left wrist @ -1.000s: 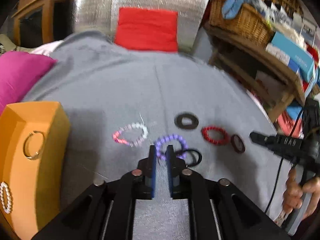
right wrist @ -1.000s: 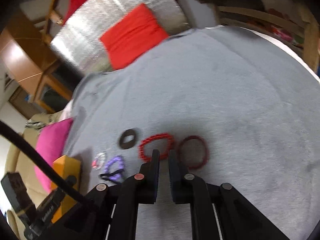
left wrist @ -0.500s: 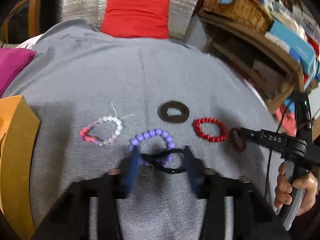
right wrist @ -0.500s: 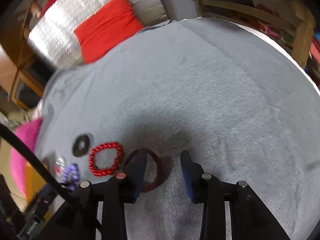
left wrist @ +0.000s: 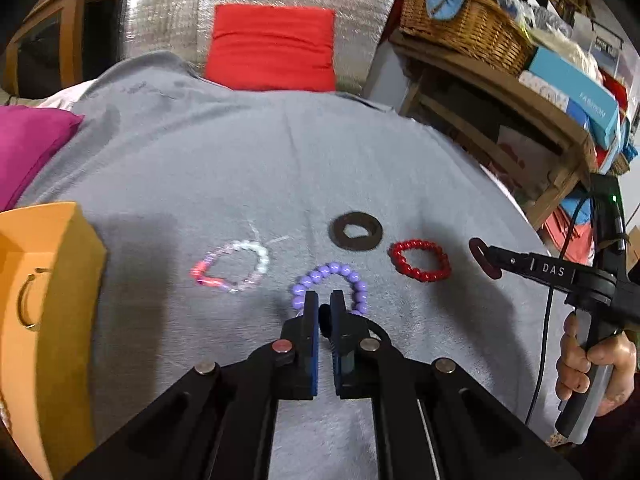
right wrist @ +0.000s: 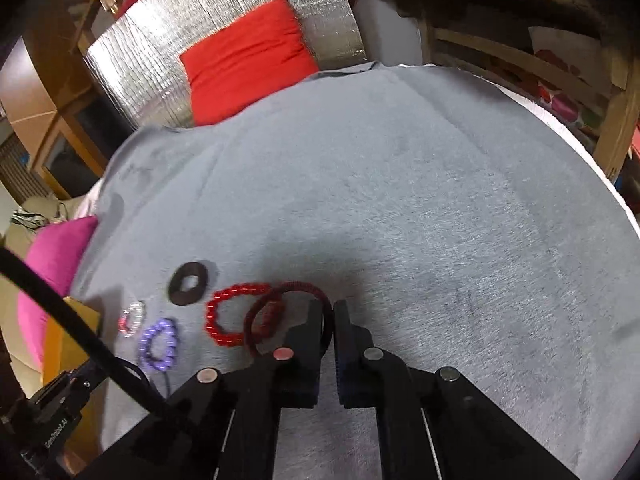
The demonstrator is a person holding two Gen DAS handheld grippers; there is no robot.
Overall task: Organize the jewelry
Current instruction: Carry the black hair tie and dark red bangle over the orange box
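Observation:
On the grey cloth lie a pink-and-white bead bracelet (left wrist: 232,266), a purple bead bracelet (left wrist: 332,280), a flat dark ring (left wrist: 355,231) and a red bead bracelet (left wrist: 420,260). My left gripper (left wrist: 325,300) is shut on a black hair tie (left wrist: 370,326), just in front of the purple bracelet. My right gripper (right wrist: 328,308) is shut on a dark red hair tie (right wrist: 276,312) and holds it tilted up over the red bead bracelet (right wrist: 228,316). The same tie shows at the right gripper's tip in the left wrist view (left wrist: 482,258).
An orange box (left wrist: 44,320) stands at the left with a gold ring hanging on its wall. A magenta cushion (left wrist: 28,144) lies far left, a red cushion (left wrist: 272,48) at the back. Wooden shelves with a wicker basket (left wrist: 460,24) stand to the right.
Both grippers opened half a second ago and have now closed: the left on the black hair tie, the right on the dark red hair tie, which has lifted off the cloth.

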